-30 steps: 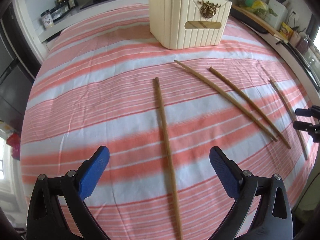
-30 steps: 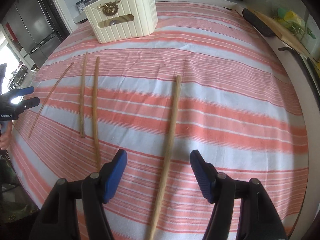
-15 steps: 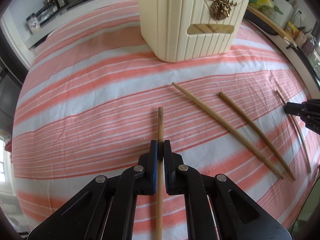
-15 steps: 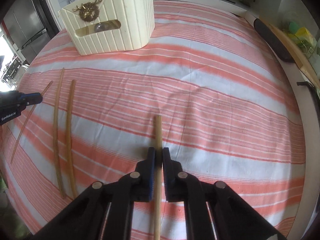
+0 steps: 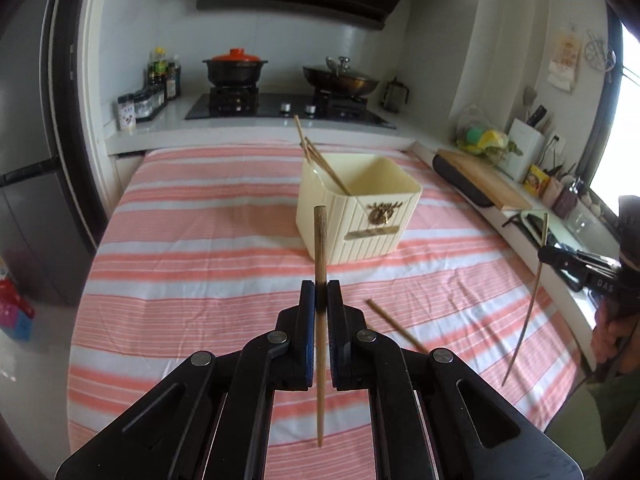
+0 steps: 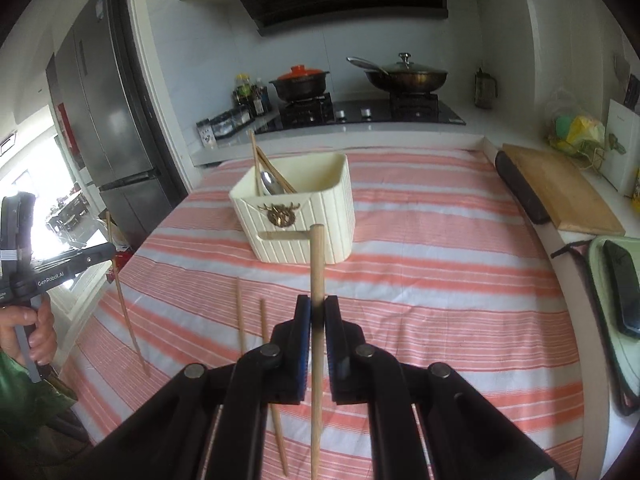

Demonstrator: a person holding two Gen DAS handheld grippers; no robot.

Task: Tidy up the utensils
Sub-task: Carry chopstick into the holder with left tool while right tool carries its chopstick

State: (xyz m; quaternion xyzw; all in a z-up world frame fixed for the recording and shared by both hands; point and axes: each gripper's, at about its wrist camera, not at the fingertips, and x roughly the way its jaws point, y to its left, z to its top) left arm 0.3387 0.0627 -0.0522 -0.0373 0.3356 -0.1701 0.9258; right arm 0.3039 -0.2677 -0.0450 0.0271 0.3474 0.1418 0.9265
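Note:
My left gripper (image 5: 320, 296) is shut on a wooden chopstick (image 5: 320, 240), held upright above the striped cloth. My right gripper (image 6: 317, 312) is shut on another chopstick (image 6: 317, 264), also lifted off the table. Each gripper shows in the other's view: the right gripper (image 5: 544, 255) with its stick (image 5: 530, 312), the left gripper (image 6: 108, 251) with its stick (image 6: 124, 308). Ahead of both stands the cream ribbed holder (image 5: 360, 216) (image 6: 296, 216), with chopsticks and a spoon inside. Two chopsticks (image 6: 240, 316) (image 6: 263, 328) lie on the cloth; the left wrist view shows one chopstick (image 5: 396, 328) lying there.
The striped tablecloth (image 5: 200, 272) ends at a counter with a stove and two pots (image 5: 236, 68). A wooden cutting board (image 6: 560, 196) and a tray with a phone (image 6: 620, 284) sit along the right edge. A fridge (image 6: 112, 128) stands at the left.
Both grippers closed on a chopstick each and rose off the cloth with them. They tilted upward, so the stove and the wall have come into view.

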